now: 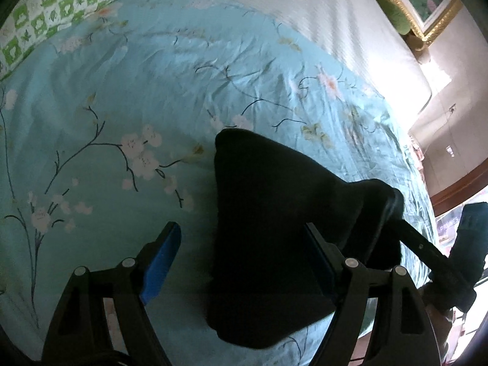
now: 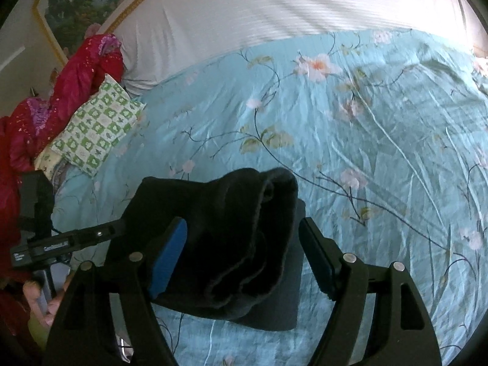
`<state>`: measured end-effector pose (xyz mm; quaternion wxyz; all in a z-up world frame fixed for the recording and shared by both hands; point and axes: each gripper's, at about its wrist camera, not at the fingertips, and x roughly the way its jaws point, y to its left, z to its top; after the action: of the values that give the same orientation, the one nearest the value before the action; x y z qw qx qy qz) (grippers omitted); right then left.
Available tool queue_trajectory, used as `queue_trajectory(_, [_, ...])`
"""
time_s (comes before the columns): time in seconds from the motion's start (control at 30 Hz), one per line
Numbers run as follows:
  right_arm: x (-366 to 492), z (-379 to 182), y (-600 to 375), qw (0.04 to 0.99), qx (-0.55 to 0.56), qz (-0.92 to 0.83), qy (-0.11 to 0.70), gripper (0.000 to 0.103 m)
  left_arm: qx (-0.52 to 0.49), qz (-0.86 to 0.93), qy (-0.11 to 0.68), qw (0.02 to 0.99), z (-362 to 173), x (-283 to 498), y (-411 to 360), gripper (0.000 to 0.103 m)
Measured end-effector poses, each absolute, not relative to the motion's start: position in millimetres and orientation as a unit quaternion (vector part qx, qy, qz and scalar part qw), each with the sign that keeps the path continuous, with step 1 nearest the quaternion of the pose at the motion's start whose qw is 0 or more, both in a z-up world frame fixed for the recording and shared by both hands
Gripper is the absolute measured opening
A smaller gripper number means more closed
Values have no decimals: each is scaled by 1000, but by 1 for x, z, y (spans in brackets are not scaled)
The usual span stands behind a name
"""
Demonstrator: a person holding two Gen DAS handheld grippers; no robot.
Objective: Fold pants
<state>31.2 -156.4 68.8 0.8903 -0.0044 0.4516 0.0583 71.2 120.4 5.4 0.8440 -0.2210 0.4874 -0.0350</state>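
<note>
Folded black pants [image 2: 231, 244] between both open tools' pads, left tool [image 1: 244, 262], right tool [image 2: 244, 253], folds lost in darkness.

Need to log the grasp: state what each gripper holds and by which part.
Nothing is held. The left gripper and right gripper both stand open over the folded black pants on the bedspread, pads not pressing the cloth.

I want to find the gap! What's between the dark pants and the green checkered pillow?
Only bare blue flowered bedspread. In the right wrist view it runs from the pants to the green checkered pillow, nothing lying on it.
</note>
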Motion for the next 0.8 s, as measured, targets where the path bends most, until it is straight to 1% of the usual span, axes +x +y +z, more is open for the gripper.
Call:
queue_trajectory(0.1, [33,62,-159,885,1,55,462,71,-226,-33,494,839,-3,78,120,80])
queue_trajectory(0.2, [34,55,-162,879,15,60,472,51,-220,-32,500,837,-8,84,117,80])
queue_trajectory(0.23, [34,51,-164,876,20,64,477,42,-219,-35,501,837,-9,85,116,73])
queue_trajectory(0.27, [33,50,-164,876,23,67,477,35,-217,-40,501,837,-9,85,114,65])
queue_trajectory(0.3, [33,50,-164,877,25,69,475,32,-216,-59,502,835,-9,88,110,44])
queue_trajectory(0.33, [32,51,-164,878,28,76,473,26,-209,-68,506,834,-7,90,107,40])
queue_trajectory(0.37, [32,53,-164,878,31,81,471,21,-196,-65,505,838,-3,91,103,39])
queue_trajectory(0.43, [31,66,-163,883,44,98,457,17,-182,-67,506,841,5,94,98,35])
queue_trajectory(0.57, [26,92,-163,892,54,121,431,15,-181,-78,499,844,16,94,93,35])
queue_trajectory(0.67, [30,83,-173,883,60,115,450,15,-172,-67,506,842,8,93,93,37])
queue_trajectory(0.7, [31,73,-177,879,61,101,462,15,-169,-63,508,842,5,92,93,40])
queue_trajectory(0.73, [32,67,-180,877,58,92,469,16,-167,-61,508,843,3,90,94,45])
queue_trajectory(0.77, [30,57,-184,875,52,76,475,20,-164,-61,505,845,2,88,94,48])
queue_trajectory(0.8, [29,52,-188,877,49,64,474,22,-161,-59,504,847,1,87,95,56])
